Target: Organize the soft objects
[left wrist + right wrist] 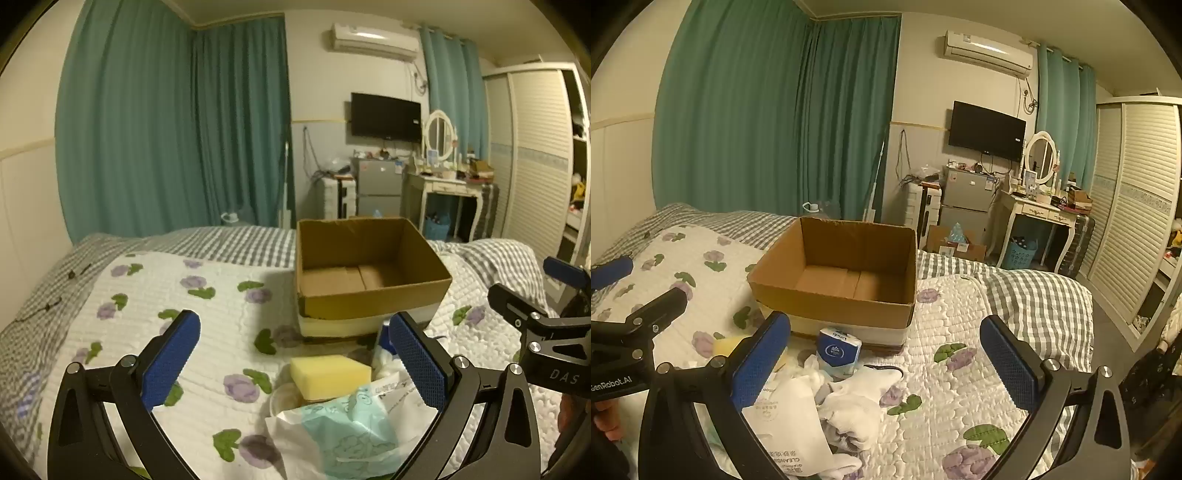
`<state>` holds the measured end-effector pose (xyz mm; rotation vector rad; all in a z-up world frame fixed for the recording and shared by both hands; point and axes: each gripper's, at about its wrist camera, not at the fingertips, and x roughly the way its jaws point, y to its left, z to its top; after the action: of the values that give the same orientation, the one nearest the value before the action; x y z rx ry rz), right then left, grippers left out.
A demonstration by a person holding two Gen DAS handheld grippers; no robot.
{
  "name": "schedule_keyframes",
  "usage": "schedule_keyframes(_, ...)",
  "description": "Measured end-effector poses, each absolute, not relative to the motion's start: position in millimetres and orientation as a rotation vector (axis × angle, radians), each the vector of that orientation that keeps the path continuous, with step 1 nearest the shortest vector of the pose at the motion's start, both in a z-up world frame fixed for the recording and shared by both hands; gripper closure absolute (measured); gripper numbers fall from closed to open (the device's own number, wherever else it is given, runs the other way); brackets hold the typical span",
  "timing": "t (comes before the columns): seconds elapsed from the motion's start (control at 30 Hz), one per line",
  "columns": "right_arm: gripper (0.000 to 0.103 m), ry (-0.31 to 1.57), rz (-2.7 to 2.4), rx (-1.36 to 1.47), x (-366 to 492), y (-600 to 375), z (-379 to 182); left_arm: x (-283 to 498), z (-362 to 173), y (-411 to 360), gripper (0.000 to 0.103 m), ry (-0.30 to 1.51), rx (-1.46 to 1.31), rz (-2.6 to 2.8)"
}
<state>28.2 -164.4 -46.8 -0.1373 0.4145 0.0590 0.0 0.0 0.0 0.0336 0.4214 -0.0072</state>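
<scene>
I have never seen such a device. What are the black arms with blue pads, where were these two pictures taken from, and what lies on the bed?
They are two hand-held grippers; each carries a camera looking forward between its fingers. One picture comes from the left gripper, the other from the right gripper. Both are open and hold nothing. On the flowered quilt stands an empty cardboard box. In front of it lie soft things: a yellow sponge, a blue tissue pack, white socks and plastic packets.

Dim, warm yellowish indoor light; soft shadow left of the cardboard box (369, 273) on the quilt (166, 295); heavy fisheye bending and dark vignette at edges; mild blur throughout
</scene>
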Motion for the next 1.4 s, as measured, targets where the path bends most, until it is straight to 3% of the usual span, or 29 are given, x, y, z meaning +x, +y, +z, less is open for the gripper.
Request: schedule_keyframes(1.4,0.000,0.442,0.074,-0.119,29.1,-164.7,-51.9,-0.1,-2.7,1.3,0.000,0.445,0.038,-0.006)
